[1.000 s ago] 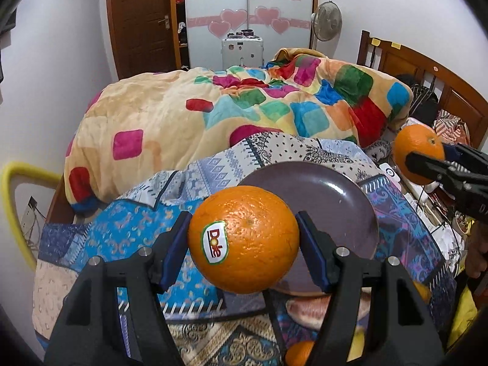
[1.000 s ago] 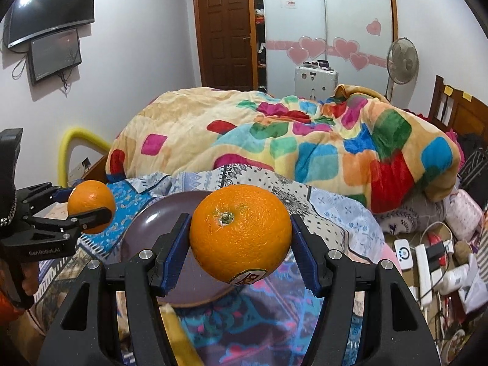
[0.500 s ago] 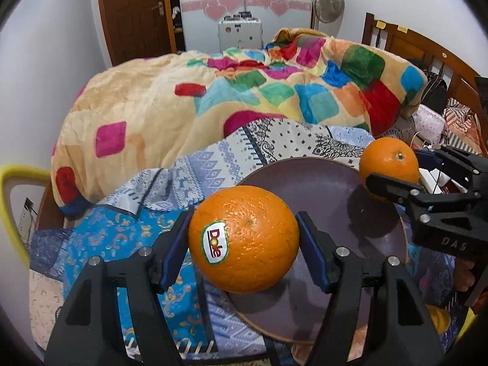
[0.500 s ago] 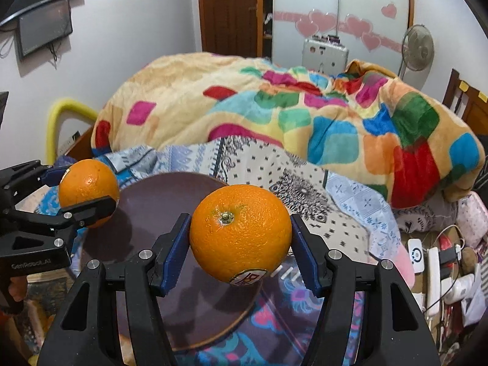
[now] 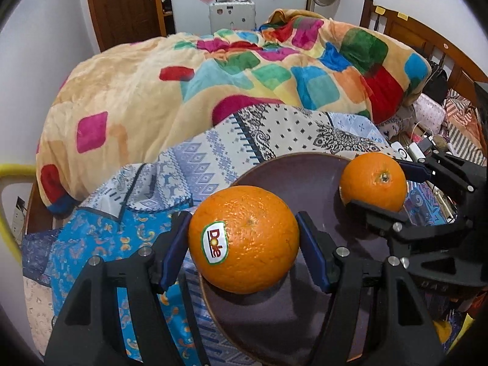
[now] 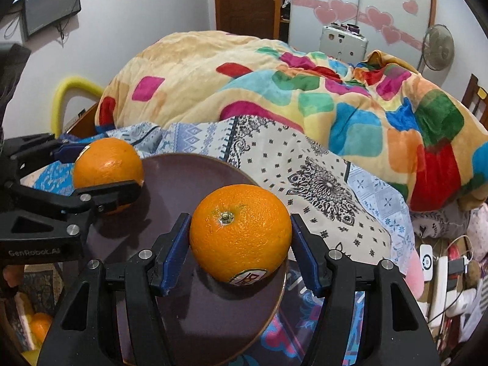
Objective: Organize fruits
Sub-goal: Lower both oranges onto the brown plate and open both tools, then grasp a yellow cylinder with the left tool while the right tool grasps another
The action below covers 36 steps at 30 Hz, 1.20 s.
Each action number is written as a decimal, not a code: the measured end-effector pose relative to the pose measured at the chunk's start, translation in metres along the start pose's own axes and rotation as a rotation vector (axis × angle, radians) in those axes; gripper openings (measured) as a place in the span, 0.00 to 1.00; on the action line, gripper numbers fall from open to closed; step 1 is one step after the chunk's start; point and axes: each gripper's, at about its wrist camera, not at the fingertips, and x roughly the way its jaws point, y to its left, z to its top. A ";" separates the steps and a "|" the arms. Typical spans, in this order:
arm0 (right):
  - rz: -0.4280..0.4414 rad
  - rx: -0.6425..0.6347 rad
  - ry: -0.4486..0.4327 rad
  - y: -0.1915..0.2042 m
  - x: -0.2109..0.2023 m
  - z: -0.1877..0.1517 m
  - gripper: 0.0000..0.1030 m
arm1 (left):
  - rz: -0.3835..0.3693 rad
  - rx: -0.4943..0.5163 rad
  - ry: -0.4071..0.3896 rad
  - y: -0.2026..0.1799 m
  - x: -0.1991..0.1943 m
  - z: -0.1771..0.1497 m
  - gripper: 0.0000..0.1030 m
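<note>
My left gripper (image 5: 242, 242) is shut on an orange with a Dole sticker (image 5: 244, 239) and holds it over the left part of a dark brown plate (image 5: 292, 177). My right gripper (image 6: 239, 238) is shut on a second orange (image 6: 241, 233) over the right part of the same plate (image 6: 183, 177). In the left wrist view the right gripper's orange (image 5: 373, 181) shows at the plate's right rim. In the right wrist view the left gripper's orange (image 6: 108, 170) shows at the plate's left rim. Both oranges hang low, just above the plate.
The plate lies on patterned blue cloths (image 5: 100, 244) on a bed, in front of a bunched colourful blanket (image 5: 244, 70). More fruit (image 6: 38, 324) lies low at the left. Chargers and cables (image 6: 442, 271) lie at the right. A wooden headboard (image 5: 427, 42) stands at the far right.
Both grippers have come down and forward with their oranges, from above the plate's edges to low over the plate. The two oranges have drawn closer together.
</note>
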 end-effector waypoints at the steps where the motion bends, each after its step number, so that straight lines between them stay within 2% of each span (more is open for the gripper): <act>1: 0.001 -0.007 0.005 0.001 0.001 -0.001 0.59 | -0.003 -0.001 0.008 0.000 0.003 0.000 0.66; 9: -0.005 -0.021 0.013 0.002 0.001 -0.002 0.60 | -0.008 0.013 -0.012 -0.004 0.000 0.000 0.67; 11: 0.000 -0.011 0.009 0.002 -0.001 -0.002 0.60 | 0.007 0.006 -0.035 -0.003 -0.006 0.001 0.75; 13: 0.002 -0.007 -0.003 0.001 -0.006 -0.002 0.65 | 0.008 -0.005 -0.058 -0.001 -0.014 0.001 0.77; 17: -0.004 -0.003 -0.033 0.001 -0.023 -0.004 0.67 | 0.023 -0.022 -0.086 0.004 -0.032 0.000 0.77; 20: -0.003 0.006 -0.059 0.002 -0.041 -0.005 0.67 | 0.050 -0.008 -0.111 0.002 -0.047 -0.004 0.77; 28: -0.018 -0.007 -0.131 0.012 -0.090 -0.016 0.67 | 0.057 0.030 -0.172 -0.013 -0.098 -0.024 0.78; 36: -0.005 0.004 -0.155 0.020 -0.125 -0.043 0.67 | 0.040 0.042 -0.166 -0.029 -0.127 -0.055 0.78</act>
